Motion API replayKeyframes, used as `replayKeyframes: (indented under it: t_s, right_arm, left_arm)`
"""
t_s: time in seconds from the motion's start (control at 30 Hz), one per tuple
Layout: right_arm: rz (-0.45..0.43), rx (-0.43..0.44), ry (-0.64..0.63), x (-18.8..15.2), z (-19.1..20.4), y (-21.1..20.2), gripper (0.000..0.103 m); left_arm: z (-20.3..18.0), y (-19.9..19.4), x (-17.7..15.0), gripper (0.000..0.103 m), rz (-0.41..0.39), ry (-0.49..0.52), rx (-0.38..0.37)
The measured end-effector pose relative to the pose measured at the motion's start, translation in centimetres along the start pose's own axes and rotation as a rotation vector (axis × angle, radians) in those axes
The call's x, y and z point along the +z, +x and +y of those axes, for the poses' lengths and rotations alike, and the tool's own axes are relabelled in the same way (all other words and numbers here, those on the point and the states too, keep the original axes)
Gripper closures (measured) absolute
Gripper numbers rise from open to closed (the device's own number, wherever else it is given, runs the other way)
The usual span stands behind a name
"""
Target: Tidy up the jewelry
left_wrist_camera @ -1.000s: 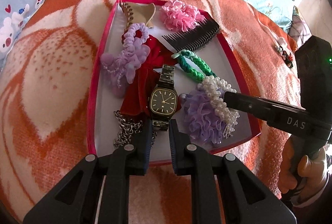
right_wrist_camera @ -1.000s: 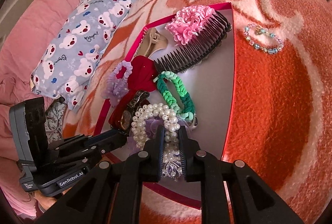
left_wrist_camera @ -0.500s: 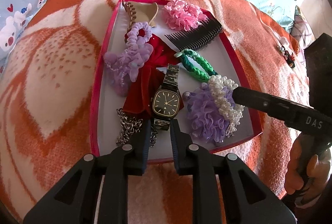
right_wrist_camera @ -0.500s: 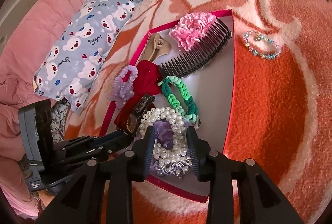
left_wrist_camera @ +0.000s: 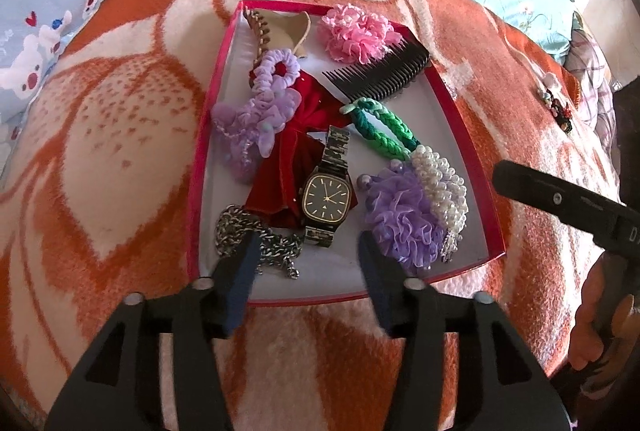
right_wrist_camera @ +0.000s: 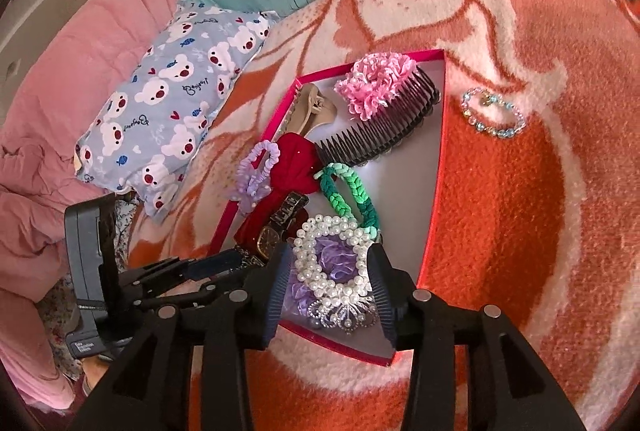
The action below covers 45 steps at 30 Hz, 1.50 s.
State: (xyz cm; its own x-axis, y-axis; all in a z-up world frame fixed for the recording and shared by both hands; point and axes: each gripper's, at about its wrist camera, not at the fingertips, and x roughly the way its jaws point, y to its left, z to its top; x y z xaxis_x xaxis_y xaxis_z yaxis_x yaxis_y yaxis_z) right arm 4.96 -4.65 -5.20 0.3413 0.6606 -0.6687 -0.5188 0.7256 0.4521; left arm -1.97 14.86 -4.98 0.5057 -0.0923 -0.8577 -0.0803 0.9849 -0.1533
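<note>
A square black-dialled, gold-trimmed watch (left_wrist_camera: 327,198) is seen lying in the red-rimmed tray (left_wrist_camera: 460,135) beside a pearl bracelet (right_wrist_camera: 332,263). The left gripper (left_wrist_camera: 306,263) and right gripper (right_wrist_camera: 328,283) have just been opened; nothing is gripped.

- A shallow red-rimmed tray (left_wrist_camera: 460,135) is set on the bed's orange blanket.
- A square black-faced watch (left_wrist_camera: 326,197) is laid face up near the tray's front, over a red velvet bow (left_wrist_camera: 298,135).
- A pearl bracelet (right_wrist_camera: 332,259) is draped on a purple scrunchie (left_wrist_camera: 400,219).
- A blue bead bracelet (right_wrist_camera: 494,113) is left outside the tray.
</note>
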Motion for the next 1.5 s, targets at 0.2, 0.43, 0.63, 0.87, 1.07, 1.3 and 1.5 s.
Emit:
replayKeyframes:
  t_s: [0.2,0.43,0.63,0.87,1.07,1.3,1.5]
  right_arm:
    - [0.006,-0.019,-0.017,-0.5,0.0,-0.5,0.049]
    - [-0.001,-0.066,-0.069,-1.3,0.3,-2.1,0.036]
    - [0.000,-0.084,-0.109,-1.9,0.8,-3.6,0.027]
    - [0.018,-0.091,-0.144,-2.7,1.3,-4.3,0.017]
    - [0.028,-0.113,-0.161,-3.4,1.2,-4.7,0.014]
    - [0.068,-0.177,-0.210,-3.9,1.3,-4.7,0.008]
    - [0.098,-0.155,-0.236,-3.9,1.8,-4.9,0.007]
  left_arm:
    - [0.3,-1.5,-0.4,0.038,-0.023,-0.019,0.027]
    - [0.9,-3.8,-1.2,0.021,-0.057,-0.050,0.063]
    - [1.5,-4.8,-1.9,0.020,-0.059,-0.071,0.079]
    - [2.2,-5.1,-2.7,0.019,-0.046,-0.109,0.113]
    - [2.9,-5.4,-3.2,0.019,-0.038,-0.132,0.129]
    - [2.0,-6.4,-3.4,0.017,-0.041,-0.092,0.139]
    - [0.1,-7.4,-3.1,0.014,-0.047,0.014,0.259]
